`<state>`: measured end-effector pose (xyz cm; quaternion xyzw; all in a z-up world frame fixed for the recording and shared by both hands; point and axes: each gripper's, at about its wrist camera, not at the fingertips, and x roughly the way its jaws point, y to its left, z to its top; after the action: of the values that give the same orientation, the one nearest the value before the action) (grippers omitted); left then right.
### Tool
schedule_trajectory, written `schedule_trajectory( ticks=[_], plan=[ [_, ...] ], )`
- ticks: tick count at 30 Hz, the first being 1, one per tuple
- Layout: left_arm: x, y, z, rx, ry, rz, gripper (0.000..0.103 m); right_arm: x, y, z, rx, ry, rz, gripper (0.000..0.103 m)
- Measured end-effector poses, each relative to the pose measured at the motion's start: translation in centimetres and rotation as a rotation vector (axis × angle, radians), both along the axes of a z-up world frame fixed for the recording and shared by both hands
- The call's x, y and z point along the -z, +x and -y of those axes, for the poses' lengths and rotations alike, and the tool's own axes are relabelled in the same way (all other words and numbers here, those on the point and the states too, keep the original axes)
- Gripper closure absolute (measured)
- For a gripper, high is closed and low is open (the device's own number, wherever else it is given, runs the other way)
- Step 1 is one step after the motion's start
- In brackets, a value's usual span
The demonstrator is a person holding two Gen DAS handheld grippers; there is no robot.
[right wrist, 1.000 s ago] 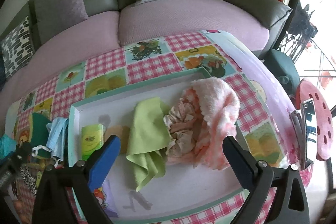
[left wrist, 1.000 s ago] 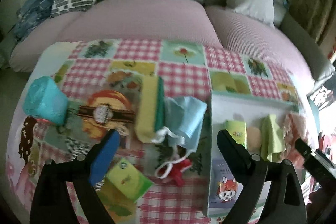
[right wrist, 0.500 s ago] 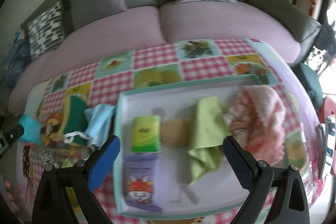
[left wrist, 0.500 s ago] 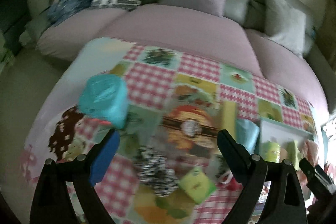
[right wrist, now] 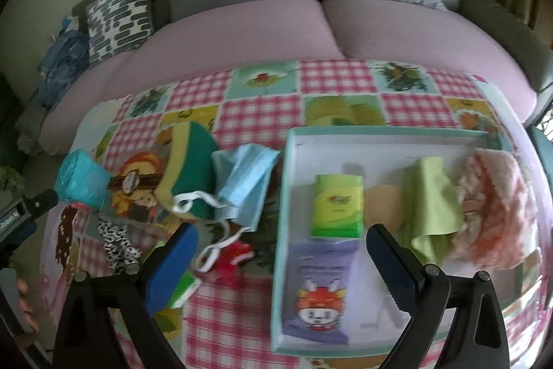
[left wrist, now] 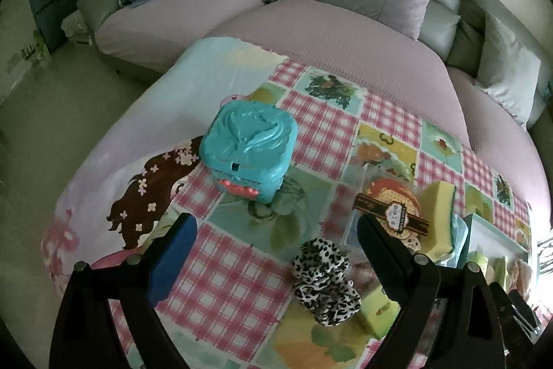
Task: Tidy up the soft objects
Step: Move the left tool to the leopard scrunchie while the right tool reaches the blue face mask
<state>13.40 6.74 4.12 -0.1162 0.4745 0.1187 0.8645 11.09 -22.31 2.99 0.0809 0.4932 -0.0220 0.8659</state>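
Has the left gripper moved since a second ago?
Yes. The left gripper has swung leftward along the table: a second ago it framed the blue mask and tray; now the teal box sits ahead.

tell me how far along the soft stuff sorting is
Done: the tray already holds tissue packs, a round sponge, a green cloth and pink fluffy fabric. In hand: nothing; both hand-held grippers look open and empty. Left on the tablecloth: the face mask, scouring sponge and leopard scrunchie.
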Motion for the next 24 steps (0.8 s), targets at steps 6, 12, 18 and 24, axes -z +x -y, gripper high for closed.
schedule_trajectory(
  ticks=[6, 12, 18, 24],
  plan=[
    [1.5, 0.4, 0.2, 0.013, -0.020, -0.043, 0.009, 1.1, 0.8, -1.9, -0.035, 0.022, -0.022, 0.003],
    [3.8, 1.2, 1.2, 0.046, -0.048, -0.104, 0.009, 2.0, 1.7, -2.3, -0.042, 0.041, -0.026, 0.003],
    [5.1, 1.3, 1.3, 0.054, -0.059, -0.145, 0.009, 3.0, 2.6, -1.4, -0.015, 0.080, -0.025, 0.004],
    [6.0, 1.4, 1.5, 0.066, -0.045, -0.177, 0.009, 3.3, 3.2, -0.7, 0.003, 0.086, -0.011, 0.005]
  ],
)
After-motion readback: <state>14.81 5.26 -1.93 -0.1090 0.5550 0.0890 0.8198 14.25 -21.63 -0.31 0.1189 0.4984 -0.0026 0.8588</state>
